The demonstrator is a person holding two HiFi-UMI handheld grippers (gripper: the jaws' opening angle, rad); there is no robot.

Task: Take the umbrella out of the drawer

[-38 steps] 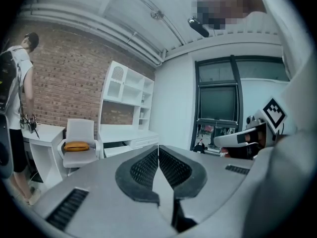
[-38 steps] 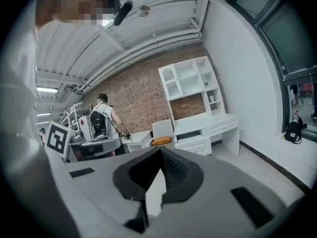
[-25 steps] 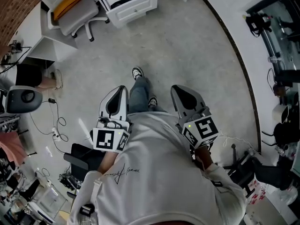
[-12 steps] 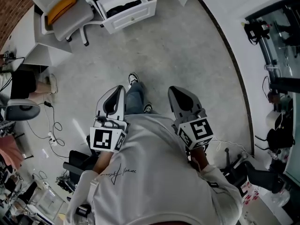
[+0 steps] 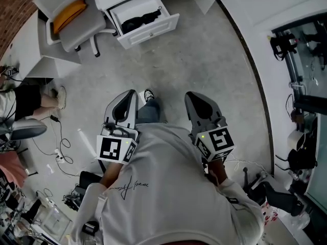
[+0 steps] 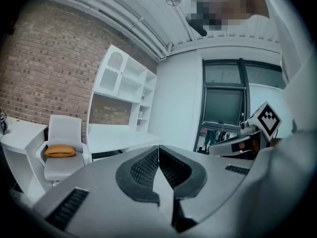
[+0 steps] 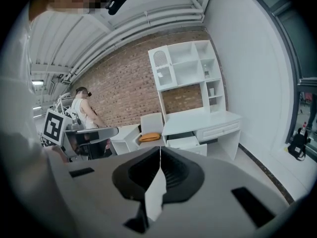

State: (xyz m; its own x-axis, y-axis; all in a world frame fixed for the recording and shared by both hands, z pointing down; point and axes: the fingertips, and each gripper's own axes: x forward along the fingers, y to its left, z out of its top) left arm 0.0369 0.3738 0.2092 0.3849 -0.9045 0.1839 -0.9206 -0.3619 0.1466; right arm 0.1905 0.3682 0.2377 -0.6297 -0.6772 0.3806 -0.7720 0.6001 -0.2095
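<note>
The white drawer (image 5: 153, 30) stands pulled open at the top of the head view, under a white desk (image 7: 200, 119). A black folded umbrella (image 5: 139, 20) lies inside it. My left gripper (image 5: 130, 94) and right gripper (image 5: 192, 97) are held side by side in front of my body, well short of the drawer, over the grey floor. Both are shut with nothing between the jaws. In the left gripper view the left gripper (image 6: 158, 150) shows its pads pressed together. The right gripper (image 7: 160, 151) looks toward the drawer (image 7: 184, 143) far ahead.
A white office chair (image 5: 84, 22) with a yellow cushion (image 5: 69, 13) stands just left of the drawer. Cables (image 5: 60, 139) and a seated person's leg (image 5: 36, 95) lie at the left. Shelving and black gear (image 5: 301, 106) line the right wall. My shoe (image 5: 148, 94) shows between the grippers.
The drawer has slid lower in the head view and more of its inside shows. Both grippers stay shut and side by side, carried along toward it.
</note>
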